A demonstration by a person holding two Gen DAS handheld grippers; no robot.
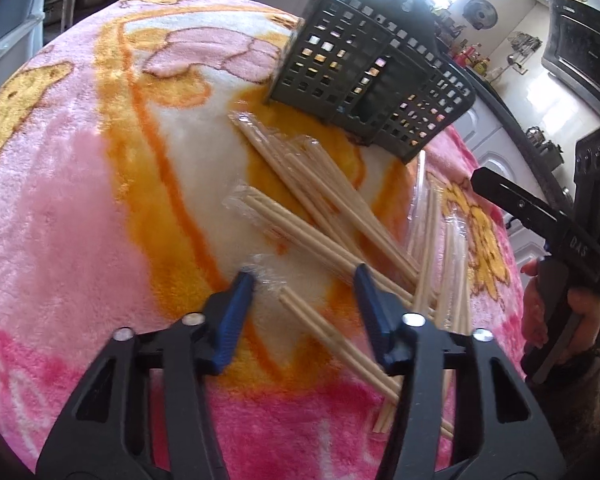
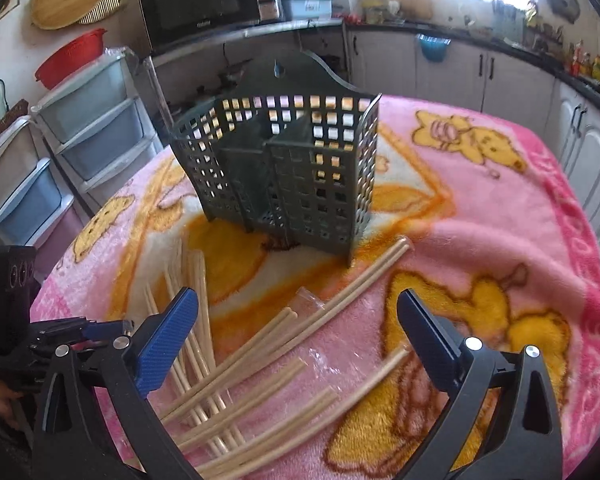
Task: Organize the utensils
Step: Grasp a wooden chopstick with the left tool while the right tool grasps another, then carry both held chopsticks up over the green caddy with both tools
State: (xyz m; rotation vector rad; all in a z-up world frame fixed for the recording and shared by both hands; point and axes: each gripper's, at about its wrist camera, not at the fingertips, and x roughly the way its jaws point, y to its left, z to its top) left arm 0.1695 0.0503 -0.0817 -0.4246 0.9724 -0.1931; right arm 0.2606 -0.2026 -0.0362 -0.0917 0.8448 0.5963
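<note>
The letters "DAS" stand in pale print on the black body of the right gripper (image 1: 540, 216), seen from the left wrist. A small brand mark on the microwave (image 2: 198, 8) door's lower edge is too blurred to read.

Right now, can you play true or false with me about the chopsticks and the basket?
1. The basket has chopsticks in it. False: it looks empty.
2. The chopsticks lie on a pink blanket. True.
3. The right gripper holds a chopstick. False: its jaws are wide open, gripping nothing.
4. The basket stands upright. True.
5. A wrapped pair lies between the left gripper's jaws. True.
</note>
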